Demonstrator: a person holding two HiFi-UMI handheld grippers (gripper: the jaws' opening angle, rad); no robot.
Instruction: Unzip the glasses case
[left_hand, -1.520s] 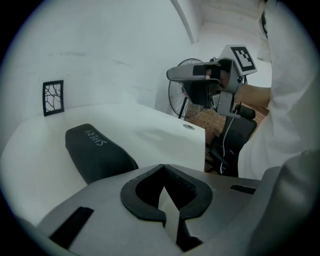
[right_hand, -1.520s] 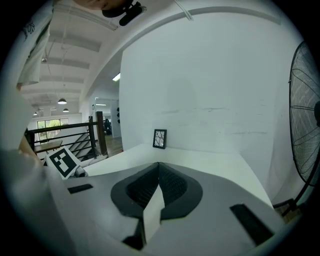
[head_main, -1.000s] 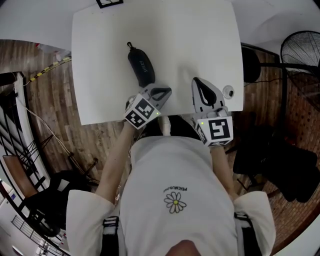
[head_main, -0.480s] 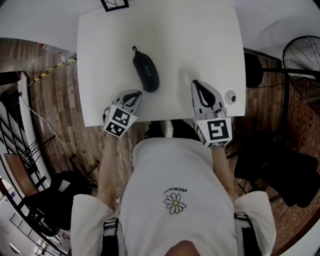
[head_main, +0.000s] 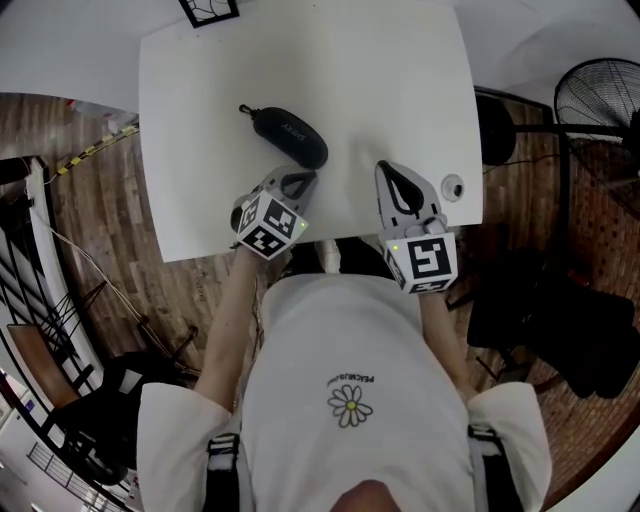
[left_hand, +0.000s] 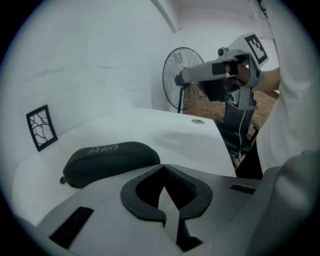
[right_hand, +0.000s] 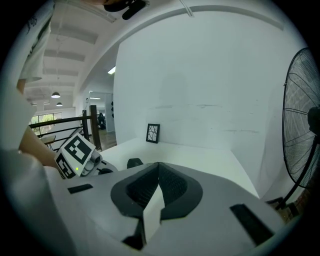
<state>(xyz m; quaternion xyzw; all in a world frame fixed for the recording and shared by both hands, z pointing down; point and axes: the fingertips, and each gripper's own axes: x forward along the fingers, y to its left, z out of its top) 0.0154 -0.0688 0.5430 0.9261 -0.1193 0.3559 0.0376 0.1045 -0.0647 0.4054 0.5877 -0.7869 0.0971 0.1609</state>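
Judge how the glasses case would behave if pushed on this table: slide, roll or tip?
The case lies flat on its long side and sits low, so tipping seems unlikely. On the smooth white table it would probably slide and swivel rather than stay put. Its even domed shape suggests a fairly stiff shell.
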